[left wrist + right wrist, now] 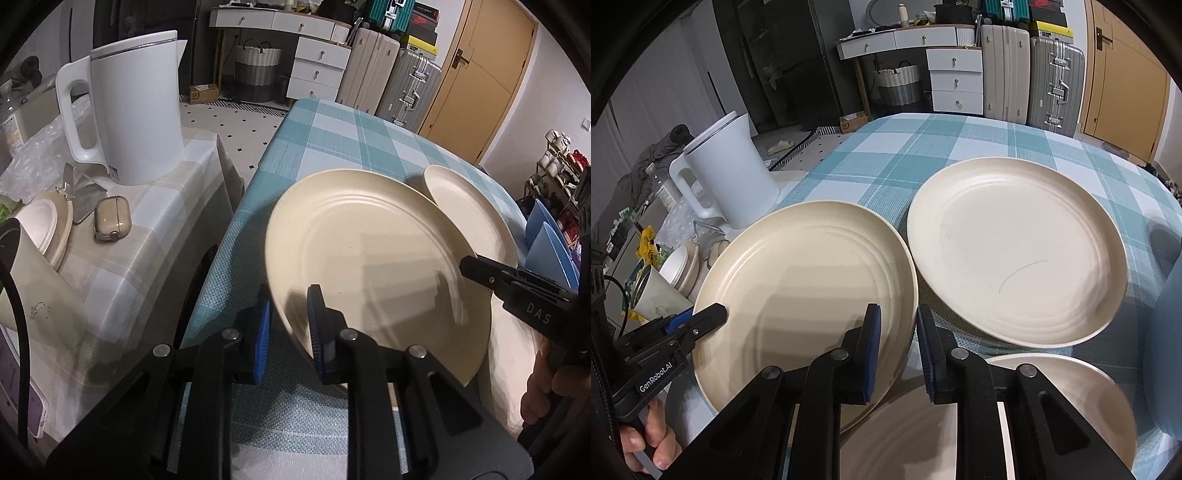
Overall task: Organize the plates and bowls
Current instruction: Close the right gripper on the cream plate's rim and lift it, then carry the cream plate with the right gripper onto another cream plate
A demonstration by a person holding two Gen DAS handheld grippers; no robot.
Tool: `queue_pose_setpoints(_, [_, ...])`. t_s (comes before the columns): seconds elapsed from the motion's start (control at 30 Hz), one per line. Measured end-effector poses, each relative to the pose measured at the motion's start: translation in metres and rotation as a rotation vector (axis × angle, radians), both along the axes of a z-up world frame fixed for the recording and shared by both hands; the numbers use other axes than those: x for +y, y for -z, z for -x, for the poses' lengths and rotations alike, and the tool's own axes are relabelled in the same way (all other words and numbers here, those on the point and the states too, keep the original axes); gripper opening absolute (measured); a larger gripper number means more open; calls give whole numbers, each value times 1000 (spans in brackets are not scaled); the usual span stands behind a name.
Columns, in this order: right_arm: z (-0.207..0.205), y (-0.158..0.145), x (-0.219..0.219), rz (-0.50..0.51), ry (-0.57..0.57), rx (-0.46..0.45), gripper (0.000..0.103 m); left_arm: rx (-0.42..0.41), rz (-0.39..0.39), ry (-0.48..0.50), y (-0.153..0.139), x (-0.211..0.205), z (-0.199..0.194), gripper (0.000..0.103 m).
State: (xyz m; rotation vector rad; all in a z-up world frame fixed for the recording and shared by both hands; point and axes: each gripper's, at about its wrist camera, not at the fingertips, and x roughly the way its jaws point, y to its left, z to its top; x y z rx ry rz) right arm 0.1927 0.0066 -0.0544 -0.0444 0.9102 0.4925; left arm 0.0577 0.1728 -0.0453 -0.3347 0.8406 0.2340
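Note:
A large cream plate (369, 266) (805, 295) is held by both grippers over the teal checked tablecloth (923, 155). My left gripper (290, 328) is shut on its left rim, blue pads on either side of the edge; in the right wrist view the left gripper (716, 315) shows at the plate's far left. My right gripper (899, 347) is shut on the right rim, and the left wrist view shows the right gripper (469, 267) at the plate's right edge. A second cream plate (1015, 251) (472, 210) lies beside it. A third plate (1071, 406) lies partly beneath my right gripper.
A white kettle (136, 110) (731, 177) stands on a side table to the left, with an earbud case (110, 219), a small lidded bowl (48, 225) and a paper cup (653, 299). Blue bowls (546, 243) stand at the right. Suitcases, drawers and a door are at the back.

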Motion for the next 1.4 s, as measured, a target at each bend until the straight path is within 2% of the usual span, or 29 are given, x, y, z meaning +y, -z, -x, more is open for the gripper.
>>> queue_pose_setpoints(0.8, [24, -29, -19, -41, 31, -57, 20, -77, -29, 33, -38, -14, 15, 16])
queue_pose_setpoints(1.4, [55, -56, -68, -85, 122, -98, 20, -120, -42, 135, -67, -61, 23, 16])
